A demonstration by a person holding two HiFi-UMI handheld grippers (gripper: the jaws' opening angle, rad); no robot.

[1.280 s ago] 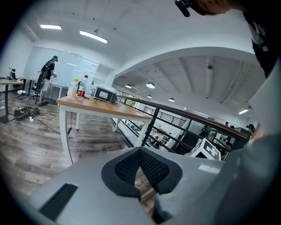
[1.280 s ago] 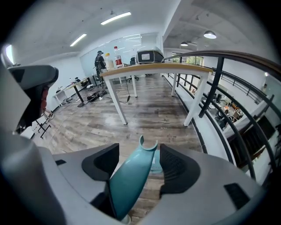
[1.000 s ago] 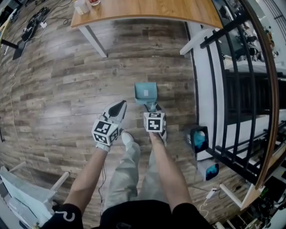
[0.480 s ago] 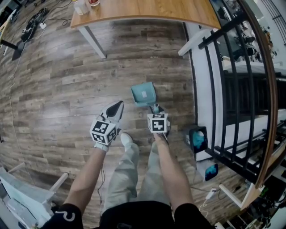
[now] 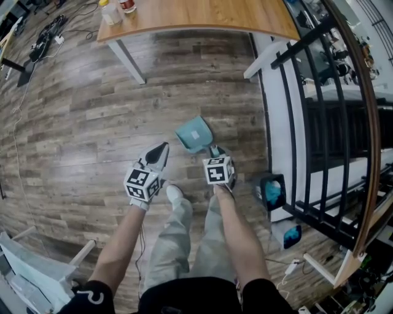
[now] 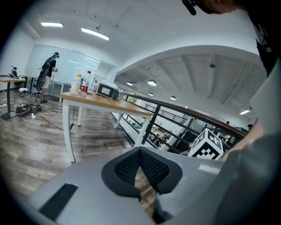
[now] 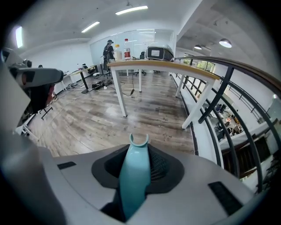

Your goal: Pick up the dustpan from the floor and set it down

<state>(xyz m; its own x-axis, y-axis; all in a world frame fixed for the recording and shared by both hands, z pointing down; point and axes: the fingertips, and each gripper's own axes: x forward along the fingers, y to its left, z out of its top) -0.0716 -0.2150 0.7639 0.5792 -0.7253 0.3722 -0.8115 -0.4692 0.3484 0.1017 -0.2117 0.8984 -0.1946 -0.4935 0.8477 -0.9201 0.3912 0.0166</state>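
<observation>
A teal dustpan (image 5: 191, 135) sits ahead of my feet on the wood floor, pan end turned up-left. Its handle (image 7: 134, 184) runs back between the pads of my right gripper (image 5: 213, 150), whose jaws are closing and press on it from both sides. In the right gripper view the handle's forked end sticks up past the right gripper (image 7: 140, 148). My left gripper (image 5: 159, 150) hovers beside the pan's left, apart from it. Its jaws meet at the tips with nothing between them, as the left gripper view shows of the left gripper (image 6: 140, 150).
A wooden table (image 5: 202, 15) with bottles and white legs (image 5: 126, 58) stands ahead. A black railing (image 5: 307, 122) and white ledge run along the right. Cables (image 5: 43, 37) lie far left. My shoe (image 5: 174, 193) is just behind the grippers.
The dustpan has swung so its pan points more to the upper left. The right gripper shifted slightly right and back along the handle. The left gripper stayed put.
</observation>
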